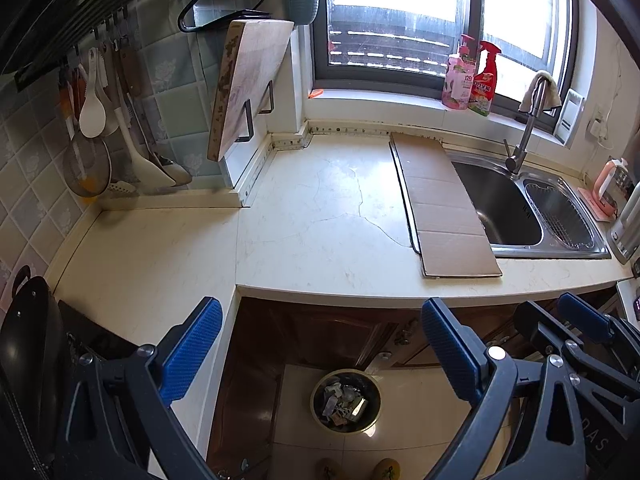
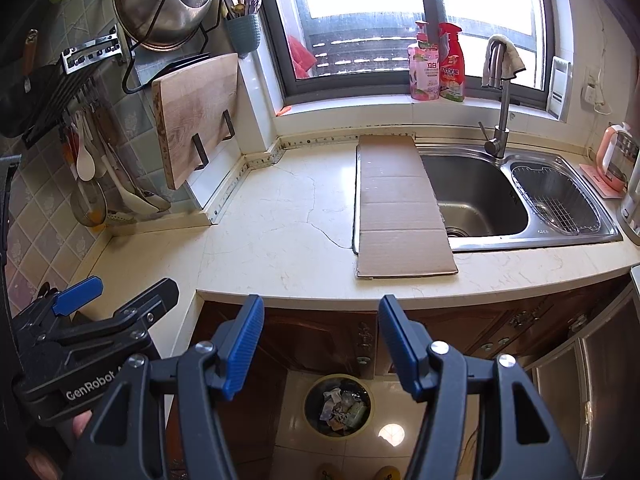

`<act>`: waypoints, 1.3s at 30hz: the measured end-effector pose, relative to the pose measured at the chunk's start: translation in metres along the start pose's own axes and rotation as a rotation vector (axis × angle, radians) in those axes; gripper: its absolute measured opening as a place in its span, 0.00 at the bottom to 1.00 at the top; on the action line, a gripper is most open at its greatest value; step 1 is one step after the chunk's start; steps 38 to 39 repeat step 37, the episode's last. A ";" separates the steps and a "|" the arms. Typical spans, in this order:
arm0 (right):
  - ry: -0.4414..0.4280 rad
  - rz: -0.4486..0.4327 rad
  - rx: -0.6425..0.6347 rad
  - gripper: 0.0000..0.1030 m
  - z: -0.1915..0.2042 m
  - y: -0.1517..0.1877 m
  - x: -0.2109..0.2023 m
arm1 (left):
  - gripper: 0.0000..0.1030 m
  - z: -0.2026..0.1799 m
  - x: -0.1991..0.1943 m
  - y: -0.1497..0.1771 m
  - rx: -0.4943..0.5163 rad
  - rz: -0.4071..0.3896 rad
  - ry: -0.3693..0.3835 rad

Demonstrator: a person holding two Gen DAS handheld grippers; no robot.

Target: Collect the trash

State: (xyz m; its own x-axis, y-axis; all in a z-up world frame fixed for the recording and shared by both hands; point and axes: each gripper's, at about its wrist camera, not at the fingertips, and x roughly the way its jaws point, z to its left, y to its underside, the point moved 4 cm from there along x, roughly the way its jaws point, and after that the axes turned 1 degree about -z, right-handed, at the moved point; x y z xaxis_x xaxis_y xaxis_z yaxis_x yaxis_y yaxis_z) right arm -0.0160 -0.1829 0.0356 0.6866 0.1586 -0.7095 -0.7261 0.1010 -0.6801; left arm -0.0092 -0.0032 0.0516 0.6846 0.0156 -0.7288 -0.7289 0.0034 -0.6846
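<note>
Both tongs hang over the front edge of the counter (image 2: 280, 216), pointing down and forward, and both stand wide with nothing between their blue pads. The left tongs (image 1: 320, 356) and the right tongs (image 2: 320, 344) sit side by side; each shows in the other's view.

The only loose piece on the counter that could pass for trash is the flat cardboard strip (image 2: 400, 208). It lies by the sink (image 2: 480, 200), its right side overhanging the basin's left part and its near end reaching almost to the counter's front edge. Its long axis runs from the back wall under the window toward that front edge, so its short near end faces the tongs. It lies ahead of and above both tongs, to the right of the left tongs and only slightly right of the right tongs; the right hand looks the nearer one for a pinch on that end.

The trash bin (image 2: 338, 404) stands on the floor below the counter's front edge, directly under the gap between the right tongs, already holding crumpled scraps. By that showing, the collecting may be nearly or wholly done.

Readable writing: "GenRobot" on the left tongs' body in the right view. The pink bottle (image 2: 423, 68) and red spray bottle (image 2: 452, 68) on the sill bear Chinese labels too small to read with confidence.
</note>
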 end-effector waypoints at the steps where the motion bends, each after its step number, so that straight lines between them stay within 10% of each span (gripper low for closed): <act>1: 0.000 -0.001 0.000 0.58 0.000 0.000 -0.001 | 0.96 0.000 0.000 0.000 0.000 0.000 0.001; 39: -0.009 -0.048 -0.021 0.58 -0.008 -0.001 -0.019 | 0.87 -0.009 -0.019 0.003 0.004 -0.046 0.006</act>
